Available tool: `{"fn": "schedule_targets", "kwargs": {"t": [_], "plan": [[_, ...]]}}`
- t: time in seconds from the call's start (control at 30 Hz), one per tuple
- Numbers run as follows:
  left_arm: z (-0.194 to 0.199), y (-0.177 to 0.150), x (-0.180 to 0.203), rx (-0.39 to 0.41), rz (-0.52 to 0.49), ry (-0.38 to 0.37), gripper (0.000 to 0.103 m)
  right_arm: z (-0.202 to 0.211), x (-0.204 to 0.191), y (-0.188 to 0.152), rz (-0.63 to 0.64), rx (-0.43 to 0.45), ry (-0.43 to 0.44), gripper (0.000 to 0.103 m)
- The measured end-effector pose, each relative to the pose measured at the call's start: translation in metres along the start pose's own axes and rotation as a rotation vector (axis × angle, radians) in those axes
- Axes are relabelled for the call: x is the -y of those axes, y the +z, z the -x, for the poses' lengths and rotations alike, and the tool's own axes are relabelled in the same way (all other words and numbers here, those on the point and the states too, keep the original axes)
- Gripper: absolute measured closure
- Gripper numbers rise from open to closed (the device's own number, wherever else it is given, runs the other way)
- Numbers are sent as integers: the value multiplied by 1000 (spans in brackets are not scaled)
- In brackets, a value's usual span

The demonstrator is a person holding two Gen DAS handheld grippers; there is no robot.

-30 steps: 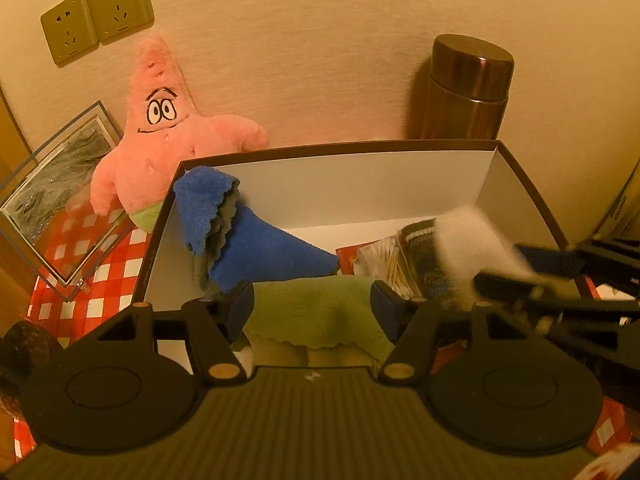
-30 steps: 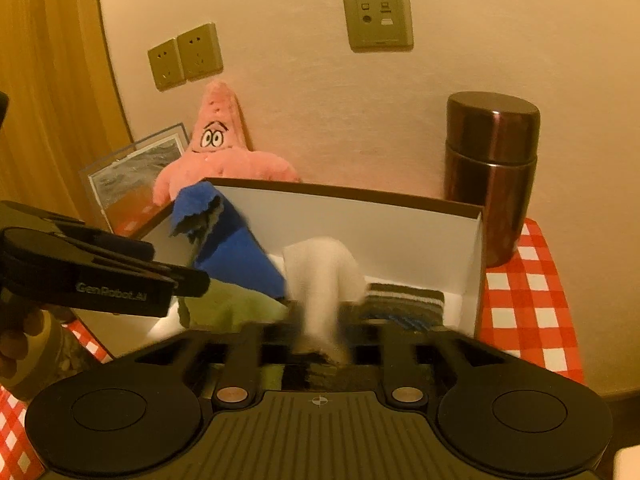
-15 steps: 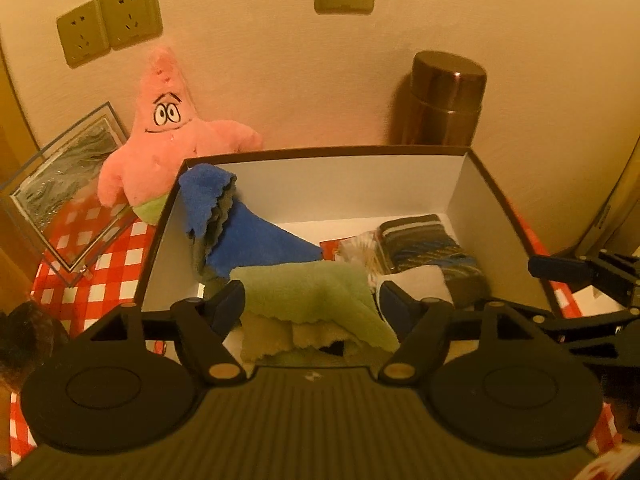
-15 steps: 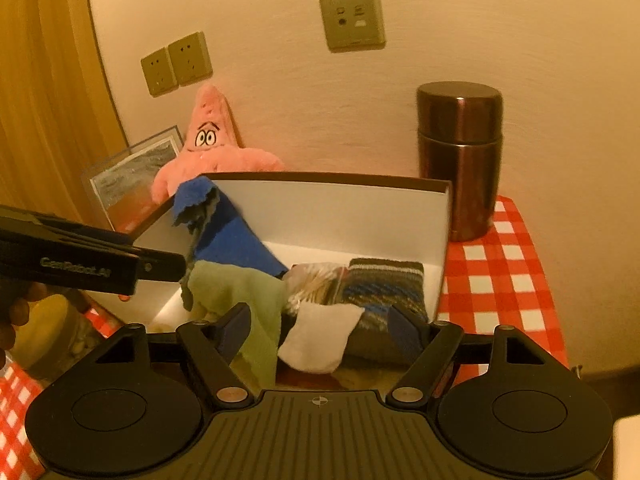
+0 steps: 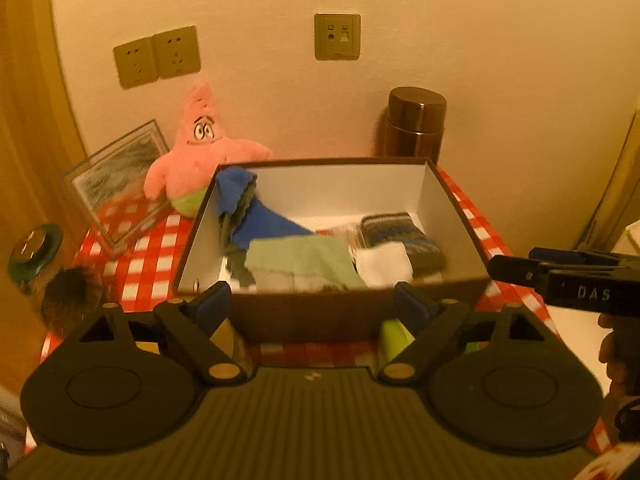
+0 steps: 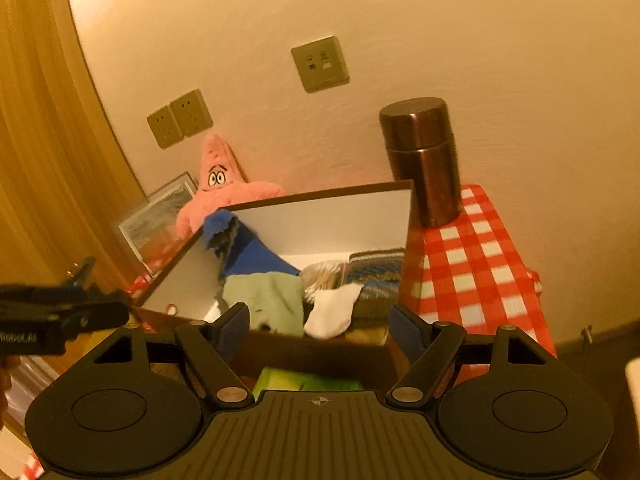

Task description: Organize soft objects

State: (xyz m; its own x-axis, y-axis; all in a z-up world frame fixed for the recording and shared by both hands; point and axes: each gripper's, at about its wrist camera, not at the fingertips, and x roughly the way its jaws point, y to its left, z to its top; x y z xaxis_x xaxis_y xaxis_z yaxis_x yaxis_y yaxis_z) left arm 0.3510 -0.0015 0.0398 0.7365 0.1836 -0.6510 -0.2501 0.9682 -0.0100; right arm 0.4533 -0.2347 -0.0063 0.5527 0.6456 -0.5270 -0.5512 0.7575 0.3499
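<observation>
A brown box [image 5: 320, 312] with white inner walls [image 6: 328, 216] holds a blue cloth [image 5: 256, 216], a green cloth [image 5: 304, 258], a white sock [image 5: 384, 266] and a striped folded cloth [image 5: 400, 232]. The same pile shows in the right wrist view: blue cloth [image 6: 248, 256], green cloth [image 6: 268, 296], white sock [image 6: 332, 316]. My left gripper [image 5: 312, 304] is open and empty in front of the box. My right gripper [image 6: 316, 322] is open and empty in front of the box too; it also shows at the right of the left wrist view [image 5: 560, 276].
A pink star plush [image 5: 200, 160] leans on the wall behind the box, beside a framed picture [image 5: 116, 176]. A brown metal flask [image 5: 416, 124] stands at the back right. A dark furry ball [image 5: 72, 296] and a jar [image 5: 32, 248] sit left on the red checked cloth [image 6: 472, 264].
My right gripper let go of the white sock into the box and opened. Both grippers pulled back and up from the box.
</observation>
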Motion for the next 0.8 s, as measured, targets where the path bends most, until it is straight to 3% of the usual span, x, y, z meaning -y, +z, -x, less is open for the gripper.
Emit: {"fn": "schedule_targets", "kwargs": {"t": [0.27, 0.8], "plan": [[53, -44, -16, -34, 71, -59, 17, 59, -27, -33, -36, -35, -15, 27], [144, -137, -41, -108, 4, -136, 17, 140, -120, -127, -88, -125, -115, 26]]}}
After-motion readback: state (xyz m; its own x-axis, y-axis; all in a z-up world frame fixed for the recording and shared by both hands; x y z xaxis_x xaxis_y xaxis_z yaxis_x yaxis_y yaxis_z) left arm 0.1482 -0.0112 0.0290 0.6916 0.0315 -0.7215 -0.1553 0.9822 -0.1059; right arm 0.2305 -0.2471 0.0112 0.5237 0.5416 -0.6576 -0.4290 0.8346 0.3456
